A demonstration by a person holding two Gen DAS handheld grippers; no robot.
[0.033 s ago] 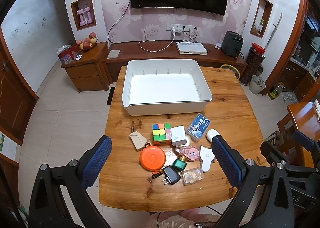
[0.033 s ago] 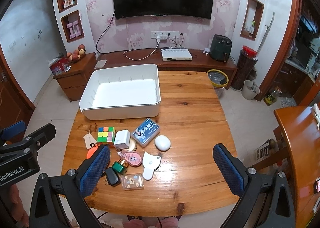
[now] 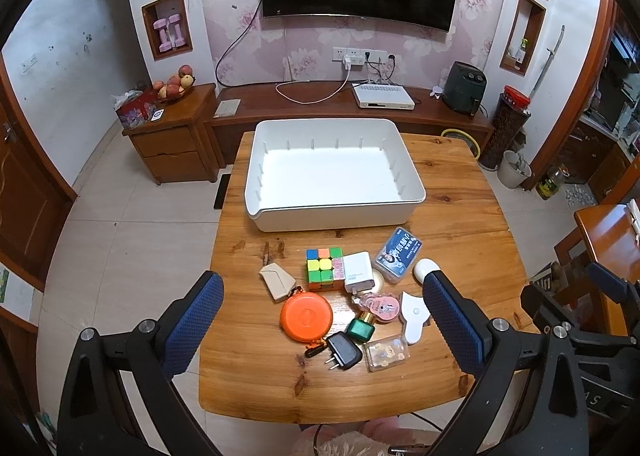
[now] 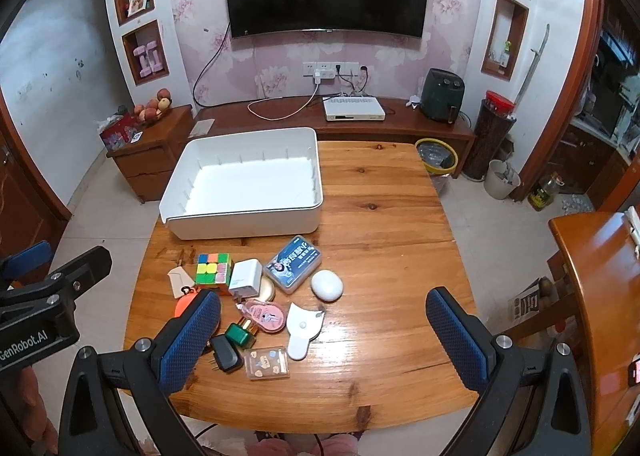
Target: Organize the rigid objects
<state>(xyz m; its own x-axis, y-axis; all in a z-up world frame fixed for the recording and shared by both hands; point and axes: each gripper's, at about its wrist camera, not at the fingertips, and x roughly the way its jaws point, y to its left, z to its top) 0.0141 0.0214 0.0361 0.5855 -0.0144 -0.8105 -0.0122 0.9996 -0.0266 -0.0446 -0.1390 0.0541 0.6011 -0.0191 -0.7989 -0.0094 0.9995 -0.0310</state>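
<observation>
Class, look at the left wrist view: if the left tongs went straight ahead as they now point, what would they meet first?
Probably the orange round case, which lies between the open left tongs in that view. Depth is unclear, so neighbours like the puzzle cube could come first.

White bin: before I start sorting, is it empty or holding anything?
Empty. The white bin shows only its bare floor in both views.

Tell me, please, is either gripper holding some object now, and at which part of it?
Nothing is held. The left gripper and the right gripper are both open above the wooden table, with all small items lying loose on it.
</observation>
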